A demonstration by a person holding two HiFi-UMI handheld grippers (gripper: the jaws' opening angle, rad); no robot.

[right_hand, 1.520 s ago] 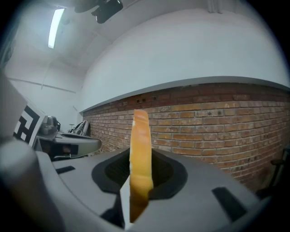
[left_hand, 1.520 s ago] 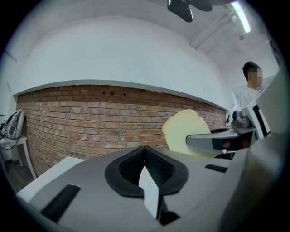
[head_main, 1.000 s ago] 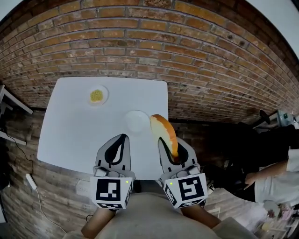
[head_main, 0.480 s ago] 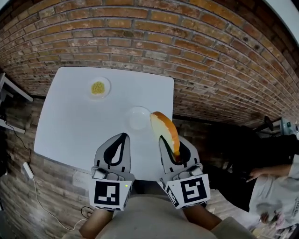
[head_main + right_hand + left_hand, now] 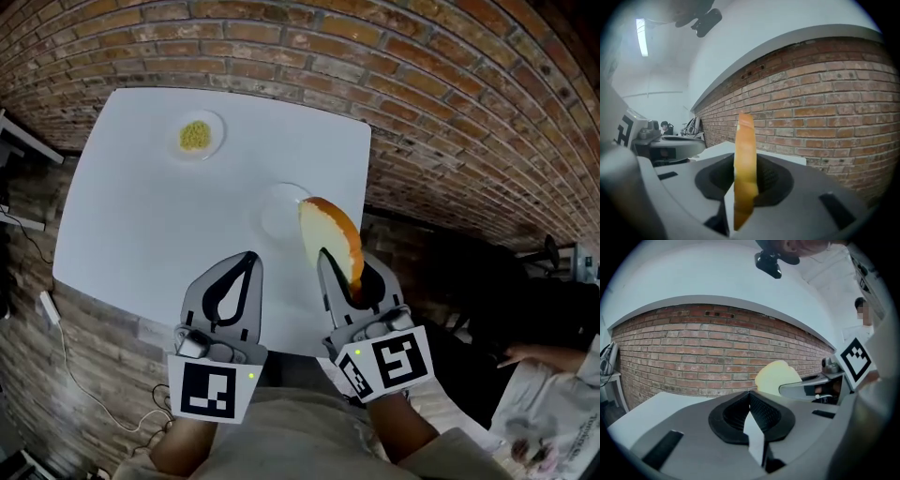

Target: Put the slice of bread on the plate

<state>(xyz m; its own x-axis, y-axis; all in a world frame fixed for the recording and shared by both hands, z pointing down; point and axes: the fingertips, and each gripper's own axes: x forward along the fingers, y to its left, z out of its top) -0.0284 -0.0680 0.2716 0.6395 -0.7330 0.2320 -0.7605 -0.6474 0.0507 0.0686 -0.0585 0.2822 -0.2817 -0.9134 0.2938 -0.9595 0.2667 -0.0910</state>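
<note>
One bread slice lower, right tongs clamped.

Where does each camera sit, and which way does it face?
Head view: on the person's head, steeply down at the white table; left gripper, right gripper show.
Left gripper view: on the shut left gripper, facing the brick wall.
Right gripper view: on the right gripper, along its gripped bread slice.
Shared: all show that slice.

Open tabletop between plate and far dish.
</note>
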